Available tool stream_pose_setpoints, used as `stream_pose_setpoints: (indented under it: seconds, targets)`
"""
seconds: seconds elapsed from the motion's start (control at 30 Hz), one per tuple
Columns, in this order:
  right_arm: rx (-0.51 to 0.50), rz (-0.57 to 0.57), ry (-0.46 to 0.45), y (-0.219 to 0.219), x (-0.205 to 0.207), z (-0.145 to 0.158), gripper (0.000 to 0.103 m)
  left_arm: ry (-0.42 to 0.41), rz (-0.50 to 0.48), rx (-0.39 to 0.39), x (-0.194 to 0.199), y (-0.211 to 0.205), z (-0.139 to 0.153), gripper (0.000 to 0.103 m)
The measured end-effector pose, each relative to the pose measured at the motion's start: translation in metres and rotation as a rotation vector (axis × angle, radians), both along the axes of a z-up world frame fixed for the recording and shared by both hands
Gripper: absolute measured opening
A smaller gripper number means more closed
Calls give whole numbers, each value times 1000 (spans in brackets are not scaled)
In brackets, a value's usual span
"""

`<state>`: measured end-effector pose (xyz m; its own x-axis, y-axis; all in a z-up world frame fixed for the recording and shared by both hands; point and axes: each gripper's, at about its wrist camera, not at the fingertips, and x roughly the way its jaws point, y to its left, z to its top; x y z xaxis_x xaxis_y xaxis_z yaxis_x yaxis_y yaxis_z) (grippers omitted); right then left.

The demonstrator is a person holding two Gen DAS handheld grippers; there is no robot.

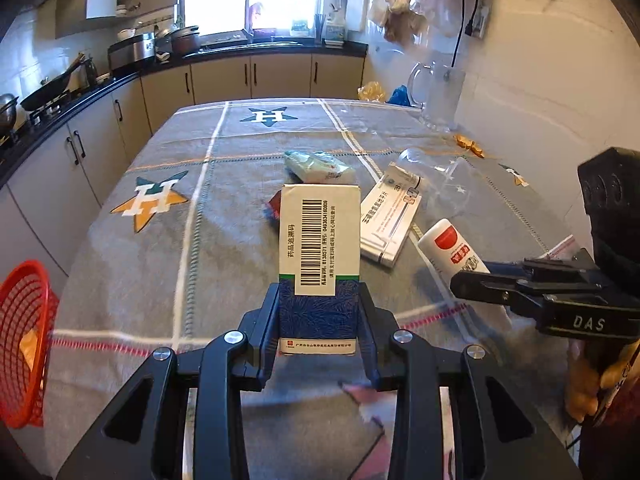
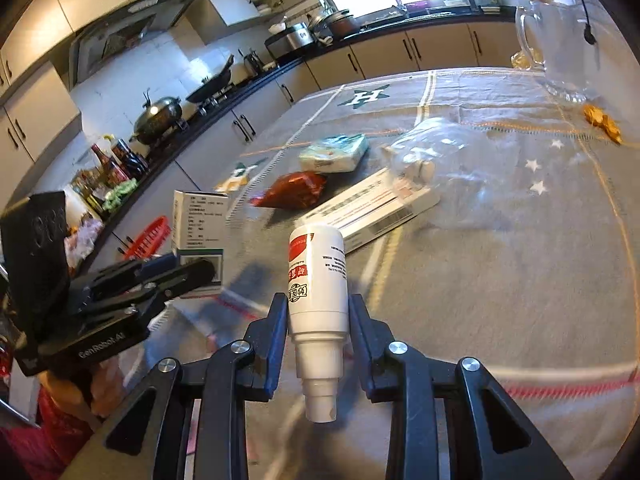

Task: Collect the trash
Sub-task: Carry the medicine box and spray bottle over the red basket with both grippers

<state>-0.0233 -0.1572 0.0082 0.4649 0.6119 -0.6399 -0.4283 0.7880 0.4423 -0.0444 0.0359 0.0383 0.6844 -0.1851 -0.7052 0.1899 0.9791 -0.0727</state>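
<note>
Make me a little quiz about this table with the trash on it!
1. True or false: the left gripper holds a white and blue cardboard medicine box.
2. What does the right gripper hold: A, a crumpled red foil wrapper; B, a white plastic bottle with a red label; C, a clear glass jug?
3. What colour is the mesh plastic basket at the table's left edge?

Key: 1 true. 2 B. 3 red.
</note>
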Motion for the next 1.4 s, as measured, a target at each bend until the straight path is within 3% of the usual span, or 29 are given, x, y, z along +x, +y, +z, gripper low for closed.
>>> stream_pose_setpoints:
  seconds: [0.67, 1.4]
  targets:
    - [-74, 5, -77, 50, -57, 40, 33, -82, 66, -32, -57, 37, 19, 33]
    - [-94, 51, -96, 73, -64, 56, 33, -116, 96, -32, -70, 53, 31, 34]
